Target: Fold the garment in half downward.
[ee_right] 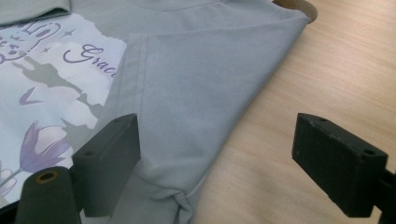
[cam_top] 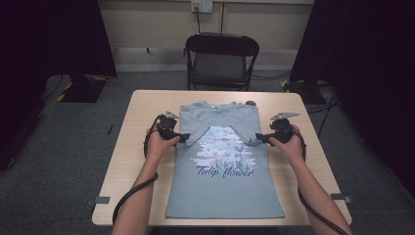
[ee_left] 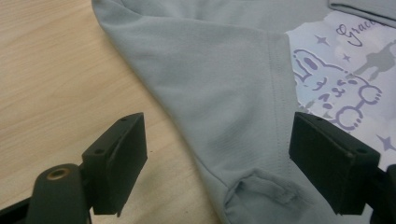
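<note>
A grey-blue T-shirt (cam_top: 222,191) with a "Tulip flower" print (cam_top: 224,155) lies flat on the wooden table (cam_top: 132,147), collar at the far side. Both sleeves are folded inward over the chest. My left gripper (cam_top: 185,137) rests at the shirt's left edge. Its jaws stand wide apart over the folded left sleeve (ee_left: 224,84) without pressing on it. At the right edge my right gripper (cam_top: 257,140) is open as well. One of its jaws hangs over the folded right sleeve (ee_right: 201,79), the other over bare wood. In the gripper views the left gripper (ee_left: 219,140) and the right gripper (ee_right: 222,149) hold nothing.
A black folding chair (cam_top: 221,58) stands behind the table's far edge. A small brown round thing (cam_top: 250,103) lies beside the collar. Bare tabletop runs along both sides of the shirt. Dark curtains hang left and right, and cables cross the floor at the right.
</note>
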`<state>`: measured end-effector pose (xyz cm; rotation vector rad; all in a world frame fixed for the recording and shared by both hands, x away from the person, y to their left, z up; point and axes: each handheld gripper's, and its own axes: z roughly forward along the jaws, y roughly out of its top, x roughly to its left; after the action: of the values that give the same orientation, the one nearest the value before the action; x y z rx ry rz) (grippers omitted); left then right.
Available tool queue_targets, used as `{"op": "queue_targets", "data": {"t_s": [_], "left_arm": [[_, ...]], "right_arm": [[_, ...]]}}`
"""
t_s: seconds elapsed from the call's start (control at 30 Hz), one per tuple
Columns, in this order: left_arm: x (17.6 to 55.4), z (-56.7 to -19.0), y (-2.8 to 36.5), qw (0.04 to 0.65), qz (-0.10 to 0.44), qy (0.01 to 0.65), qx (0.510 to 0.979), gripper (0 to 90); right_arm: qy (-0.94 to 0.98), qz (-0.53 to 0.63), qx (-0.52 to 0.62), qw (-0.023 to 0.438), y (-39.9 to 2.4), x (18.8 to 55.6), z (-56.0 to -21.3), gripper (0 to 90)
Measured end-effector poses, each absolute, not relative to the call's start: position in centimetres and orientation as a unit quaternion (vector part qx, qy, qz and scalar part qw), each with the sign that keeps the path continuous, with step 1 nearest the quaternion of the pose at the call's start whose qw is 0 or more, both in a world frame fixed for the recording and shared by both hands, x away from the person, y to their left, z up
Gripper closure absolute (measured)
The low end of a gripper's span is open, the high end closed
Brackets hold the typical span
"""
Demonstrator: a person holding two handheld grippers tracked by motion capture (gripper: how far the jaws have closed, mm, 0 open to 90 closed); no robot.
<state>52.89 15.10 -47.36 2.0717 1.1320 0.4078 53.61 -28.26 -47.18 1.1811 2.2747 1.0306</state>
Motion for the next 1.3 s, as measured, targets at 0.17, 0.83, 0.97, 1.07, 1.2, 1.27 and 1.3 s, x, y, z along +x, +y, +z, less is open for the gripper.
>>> {"op": "queue_targets", "data": {"t_s": [0.17,0.83,0.97,1.07,1.2,1.27,1.3], "left_arm": [[53.5,-47.4,15.1,0.365,0.159,0.441,0.804,19.1],[56.7,-49.6,14.2,0.346,0.178,0.45,0.804,22.5],[56.5,-49.4,13.9,0.349,0.176,0.45,0.803,32.8],[56.2,-49.3,13.5,0.353,0.171,0.444,0.806,49.1],[56.1,-49.3,13.5,0.355,0.169,0.449,0.803,54.7],[56.1,-49.2,13.5,0.351,0.168,0.451,0.804,55.6],[56.1,-49.1,13.4,0.349,0.167,0.451,0.805,55.5]], "right_arm": [[0.808,0.367,0.421,0.19,-28.1,54.3,-46.9,14.6],[0.806,0.341,0.449,0.182,-25.8,58.1,-49.6,17.9],[0.806,0.347,0.445,0.179,-25.8,57.8,-49.5,28.5],[0.803,0.354,0.444,0.18,-25.7,57.3,-49.5,41.3],[0.8,0.353,0.45,0.181,-25.6,57.0,-49.4,47.6],[0.8,0.354,0.449,0.179,-25.6,56.9,-49.4,47.4],[0.801,0.354,0.448,0.178,-25.6,56.9,-49.4,47.3]]}}
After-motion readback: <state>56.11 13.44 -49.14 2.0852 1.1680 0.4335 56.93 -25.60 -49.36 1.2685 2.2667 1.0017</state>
